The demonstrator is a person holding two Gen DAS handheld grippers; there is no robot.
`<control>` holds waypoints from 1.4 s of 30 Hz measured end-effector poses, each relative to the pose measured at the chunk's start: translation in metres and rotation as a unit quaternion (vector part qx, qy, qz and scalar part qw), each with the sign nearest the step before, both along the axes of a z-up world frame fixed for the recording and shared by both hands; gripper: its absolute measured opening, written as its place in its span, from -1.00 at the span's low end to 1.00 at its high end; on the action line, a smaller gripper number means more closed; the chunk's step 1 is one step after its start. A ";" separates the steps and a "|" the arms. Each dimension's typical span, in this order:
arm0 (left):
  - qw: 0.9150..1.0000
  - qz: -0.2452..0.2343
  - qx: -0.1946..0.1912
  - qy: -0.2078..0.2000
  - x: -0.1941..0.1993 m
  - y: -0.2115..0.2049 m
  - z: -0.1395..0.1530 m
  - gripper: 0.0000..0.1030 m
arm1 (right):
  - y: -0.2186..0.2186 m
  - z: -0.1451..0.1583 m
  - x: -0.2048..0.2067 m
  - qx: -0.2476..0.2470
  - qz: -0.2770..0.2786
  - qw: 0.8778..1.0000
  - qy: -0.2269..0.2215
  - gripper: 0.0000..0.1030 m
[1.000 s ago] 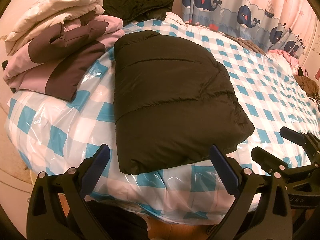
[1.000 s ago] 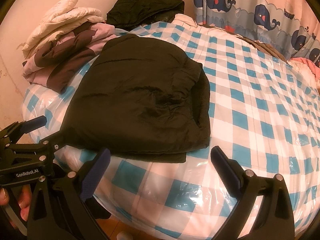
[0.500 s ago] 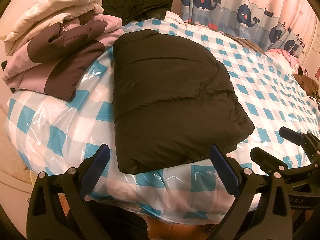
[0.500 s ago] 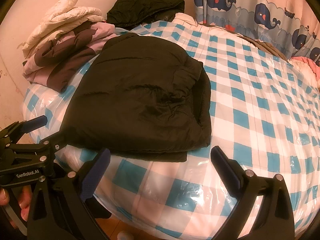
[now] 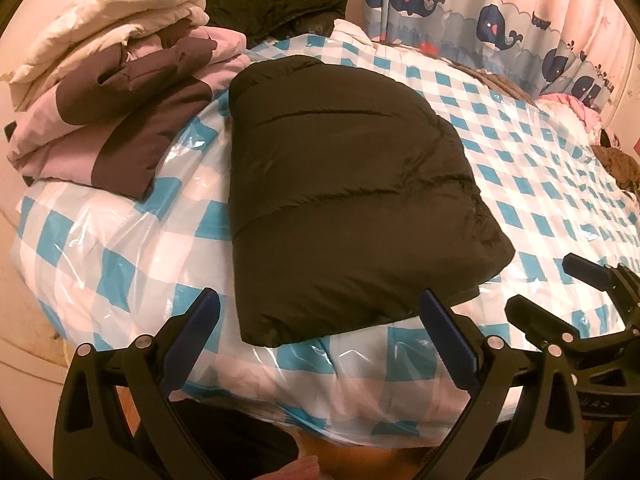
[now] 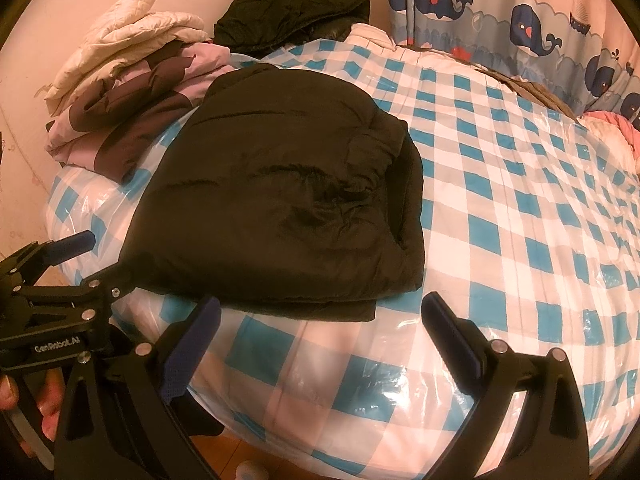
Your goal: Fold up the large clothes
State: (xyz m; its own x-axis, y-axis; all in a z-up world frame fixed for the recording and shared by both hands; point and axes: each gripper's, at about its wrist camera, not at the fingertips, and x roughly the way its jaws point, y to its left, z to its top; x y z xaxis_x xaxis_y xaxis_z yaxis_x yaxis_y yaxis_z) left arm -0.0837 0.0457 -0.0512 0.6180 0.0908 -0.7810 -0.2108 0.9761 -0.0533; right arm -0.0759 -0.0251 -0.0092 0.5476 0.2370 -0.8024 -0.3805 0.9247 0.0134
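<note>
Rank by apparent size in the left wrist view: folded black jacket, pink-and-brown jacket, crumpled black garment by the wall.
1. folded black jacket, nearest the camera
2. pink-and-brown jacket
3. crumpled black garment, farthest, so its true size is unsure

A black puffer jacket (image 5: 344,204) is seen folded into a thick, roughly rectangular bundle and laid flat on the near part of a bed. Its upper surface is crossed by a few quilting seams, and its near left corner is rounded and puffy. In the right wrist view the jacket (image 6: 280,200) is shown with a rumpled, creased patch near its middle, and stacked layers are exposed along its right and near edges, the bottom layer sticking out slightly. It is not touched by anything.
</note>
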 end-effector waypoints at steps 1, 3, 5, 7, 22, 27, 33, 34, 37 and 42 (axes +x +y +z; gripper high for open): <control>1.000 -0.002 0.001 -0.001 0.001 0.001 0.000 0.85 | 0.001 -0.001 -0.002 0.000 0.000 1.000 0.000 0.87; 1.000 -0.002 0.002 -0.002 0.001 0.003 0.001 0.85 | 0.000 -0.001 -0.001 0.001 0.000 1.000 0.001 0.87; 1.000 -0.002 0.000 -0.003 0.001 0.004 0.001 0.85 | 0.000 -0.002 -0.002 0.001 0.000 1.000 0.002 0.87; 1.000 0.001 0.004 -0.004 0.000 0.003 0.001 0.85 | 0.000 -0.002 -0.001 0.001 0.001 1.000 0.002 0.87; 1.000 0.008 0.010 -0.006 0.002 0.008 0.005 0.85 | 0.001 -0.002 -0.003 0.000 0.002 1.000 0.003 0.87; 1.000 0.007 0.006 -0.006 0.003 0.009 0.005 0.85 | 0.000 -0.001 -0.001 0.001 0.001 1.000 0.003 0.87; 1.000 0.007 0.006 -0.005 0.001 0.008 0.005 0.85 | 0.001 -0.002 -0.002 0.001 0.002 1.000 0.004 0.87; 1.000 0.006 0.005 -0.004 0.001 0.008 0.004 0.85 | 0.001 -0.003 -0.003 0.001 0.002 1.000 0.005 0.87; 1.000 0.006 0.005 -0.002 0.002 0.007 0.003 0.85 | 0.002 -0.004 -0.004 0.001 0.002 1.000 0.006 0.87; 1.000 0.006 -0.002 -0.003 0.002 0.009 0.002 0.85 | 0.002 -0.004 -0.004 0.001 0.002 1.000 0.007 0.87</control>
State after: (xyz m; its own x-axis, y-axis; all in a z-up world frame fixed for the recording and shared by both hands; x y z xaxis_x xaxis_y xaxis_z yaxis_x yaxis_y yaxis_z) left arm -0.0814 0.0542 -0.0488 0.6207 0.0960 -0.7782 -0.2232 0.9730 -0.0580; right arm -0.0804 -0.0231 -0.0136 0.5354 0.2419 -0.8092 -0.3849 0.9227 0.0212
